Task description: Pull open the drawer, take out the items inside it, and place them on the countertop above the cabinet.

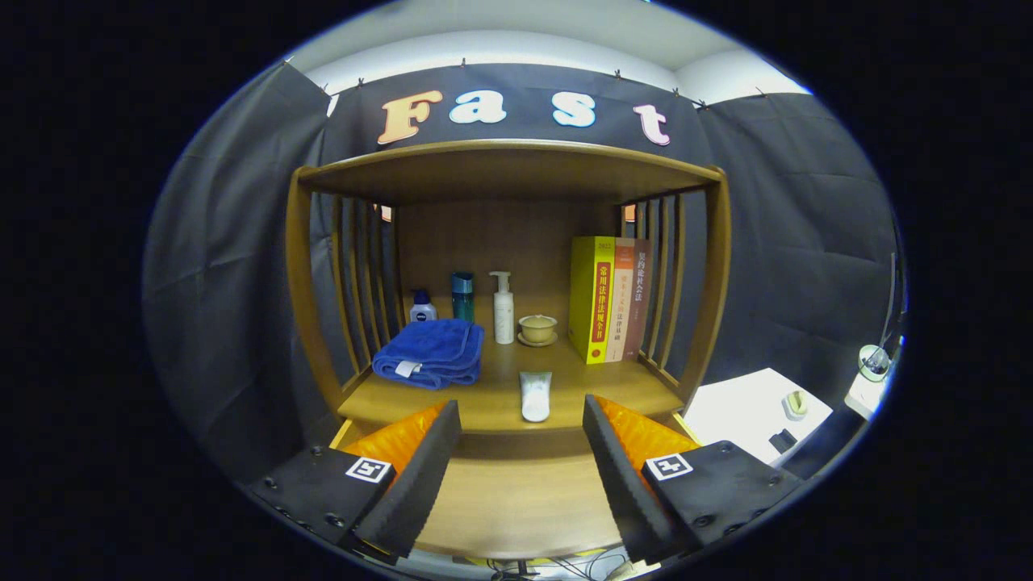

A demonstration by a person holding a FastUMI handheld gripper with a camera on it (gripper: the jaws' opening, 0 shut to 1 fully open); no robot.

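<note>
Gripper (520, 452) jaws released, spread wide, nothing between them; both fingers hang over the open drawer (516, 500), whose visible wooden floor is bare.

Countertop (492, 399) above the drawer, count:
- 1 white tube (535, 395), lying near the front edge, just beyond the gap between the fingers.
- 1 folded blue towel (432, 353), left side, beyond the left finger.
- 3 bottles in a row at the back: small white-and-blue bottle (422, 307) behind the towel, teal bottle (462, 296) beside it, white pump bottle (503, 307) next along.
- 1 lidded tea bowl (537, 329) on a saucer, just right of the pump bottle.
- 3 books (609, 297), upright, spines out, against the right-hand slats; the yellow one is thickest.

The cabinet has slatted sides. A white side table (746, 411) stands to its right, carrying a few small items too small to identify.
</note>
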